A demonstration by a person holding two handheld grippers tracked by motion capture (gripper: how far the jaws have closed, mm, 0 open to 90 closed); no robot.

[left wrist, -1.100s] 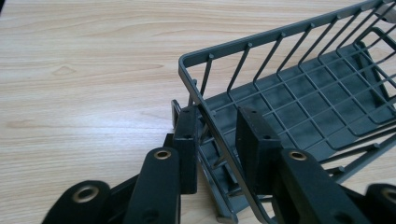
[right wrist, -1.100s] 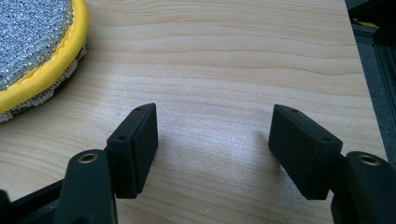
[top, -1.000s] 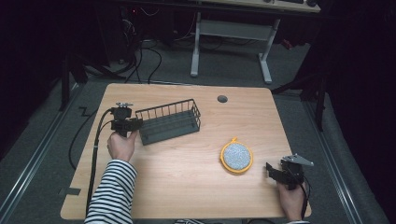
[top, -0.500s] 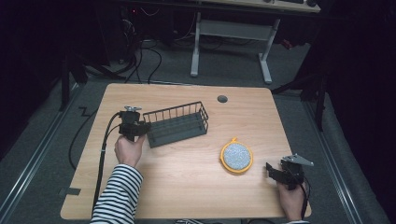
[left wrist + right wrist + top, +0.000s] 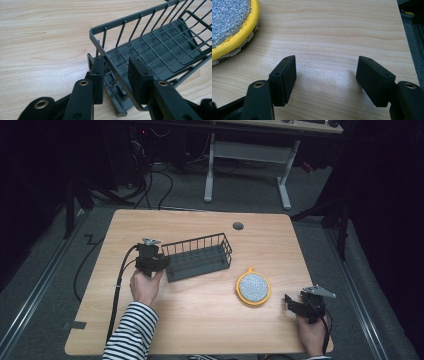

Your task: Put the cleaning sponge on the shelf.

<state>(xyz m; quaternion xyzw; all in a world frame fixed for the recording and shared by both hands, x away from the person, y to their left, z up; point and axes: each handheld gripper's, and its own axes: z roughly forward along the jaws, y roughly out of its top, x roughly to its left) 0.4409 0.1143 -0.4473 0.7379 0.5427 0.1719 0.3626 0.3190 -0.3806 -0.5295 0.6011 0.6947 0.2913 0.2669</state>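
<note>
A dark grey wire basket [image 5: 197,256] lies empty on the wooden table [image 5: 200,325], left of centre. My left gripper [image 5: 162,262] is at its left end. In the left gripper view the jaws straddle the basket's end rim [image 5: 113,67], closed in on the wire, and the basket [image 5: 160,50] looks slightly tilted. A round yellow-rimmed scouring pad [image 5: 253,287] with a silver mesh face lies right of centre. My right gripper [image 5: 289,301] rests near the table's front right corner, open over bare wood [image 5: 325,65], with the pad [image 5: 229,22] off to its left.
A round cable grommet [image 5: 238,226] sits near the table's far edge. The left gripper's black cable [image 5: 120,285] trails off the table's left side. A second desk's white legs [image 5: 210,170] stand beyond the table. The table's right edge runs close to the right gripper.
My left gripper and the basket have moved together to the right, toward the table's middle. The right gripper and the scouring pad have stayed put.
</note>
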